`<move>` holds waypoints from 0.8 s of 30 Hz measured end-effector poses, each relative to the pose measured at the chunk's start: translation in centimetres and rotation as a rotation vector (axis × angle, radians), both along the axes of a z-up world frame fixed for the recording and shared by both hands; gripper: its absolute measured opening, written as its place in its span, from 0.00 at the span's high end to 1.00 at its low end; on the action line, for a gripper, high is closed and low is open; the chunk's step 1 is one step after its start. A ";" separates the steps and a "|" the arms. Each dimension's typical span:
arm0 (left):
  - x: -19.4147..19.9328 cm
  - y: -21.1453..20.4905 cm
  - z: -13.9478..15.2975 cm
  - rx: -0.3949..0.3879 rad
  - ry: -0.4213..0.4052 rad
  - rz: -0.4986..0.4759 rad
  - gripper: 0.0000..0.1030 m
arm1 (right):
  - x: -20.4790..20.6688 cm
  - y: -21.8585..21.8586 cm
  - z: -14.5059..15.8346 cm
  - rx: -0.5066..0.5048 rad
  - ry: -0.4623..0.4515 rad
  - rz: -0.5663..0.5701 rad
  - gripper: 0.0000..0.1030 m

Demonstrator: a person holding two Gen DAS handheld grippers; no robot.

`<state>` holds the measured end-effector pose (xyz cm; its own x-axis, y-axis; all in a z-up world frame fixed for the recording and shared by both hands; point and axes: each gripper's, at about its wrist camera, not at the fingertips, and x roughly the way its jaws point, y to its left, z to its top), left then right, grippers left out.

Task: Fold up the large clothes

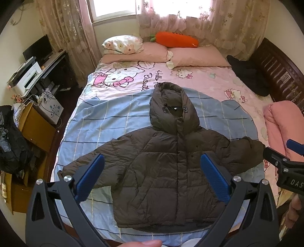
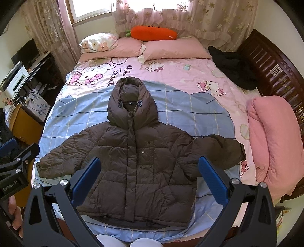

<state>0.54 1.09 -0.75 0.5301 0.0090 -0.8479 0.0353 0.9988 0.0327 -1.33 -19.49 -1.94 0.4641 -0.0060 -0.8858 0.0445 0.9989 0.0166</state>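
Bedroom w/ a big bed (image 2: 218, 79) under a cartoon-cat sheet, pink at the far half, blue plaid at the near half. We see a dark brown hooded puffer jacket (image 2: 140, 161) spread flat, front up, on the blue part near the foot of the bed; hood (image 2: 131, 100) points to the far end, both sleeves out to the sides, hem at the near edge.

We hold both tools above the near end of the jacket, neither touching fabric. Left gripper (image 1: 152, 176): jaws spread wide, nothing between them; its blue pads (image 1: 214, 176) frame the jacket's chest in the left wrist view. Right gripper (image 2: 150, 180): jaws likewise wide apart and empty, over the jacket's lower front. Each tool shows at the edge of the other's view.

Far end: two pink pillows (image 2: 171, 47), a floral pillow (image 2: 98, 41) at far left & an orange carrot plushie (image 2: 153, 33) against lace curtains (image 2: 209, 17). Black garment (image 2: 231, 72) lies at far right by the dark wood bed frame (image 2: 275, 62). Rolled pink blanket (image 2: 273, 140) sits on the right edge, apart from the right sleeve. Left of the bed: desk w/ a monitor (image 1: 38, 47) & white printer (image 1: 26, 76).
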 end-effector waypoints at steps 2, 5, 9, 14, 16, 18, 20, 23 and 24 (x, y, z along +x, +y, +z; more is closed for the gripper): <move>-0.1 0.0 0.0 -0.004 -0.001 -0.006 0.02 | -0.1 0.0 -0.1 0.013 0.001 -0.002 0.01; -0.3 0.0 -0.2 -0.003 -0.004 -0.007 0.02 | -0.1 0.1 -0.1 0.009 0.000 0.000 0.01; -0.3 0.0 0.0 -0.007 -0.002 -0.005 0.02 | -0.1 0.1 -0.1 0.011 0.001 0.001 0.01; -0.3 0.0 0.0 -0.006 0.000 -0.003 0.02 | -0.1 0.2 -0.1 0.008 0.001 0.000 0.01; -0.3 0.0 0.0 -0.008 0.003 -0.003 0.02 | -0.1 0.1 -0.1 0.009 0.002 0.002 0.01; -0.4 -0.1 0.0 -0.005 0.004 -0.003 0.02 | -0.1 0.1 -0.1 0.010 0.001 0.001 0.01; -0.4 0.0 0.0 -0.006 0.002 -0.005 0.02 | -0.1 0.2 -0.2 0.010 0.003 0.001 0.01; -0.4 0.1 0.0 -0.019 0.000 -0.006 0.02 | -0.2 0.2 -0.3 0.010 0.006 0.001 0.01; -0.4 0.0 0.0 -0.017 0.000 -0.006 0.02 | -0.2 0.2 -0.3 0.011 0.006 0.002 0.01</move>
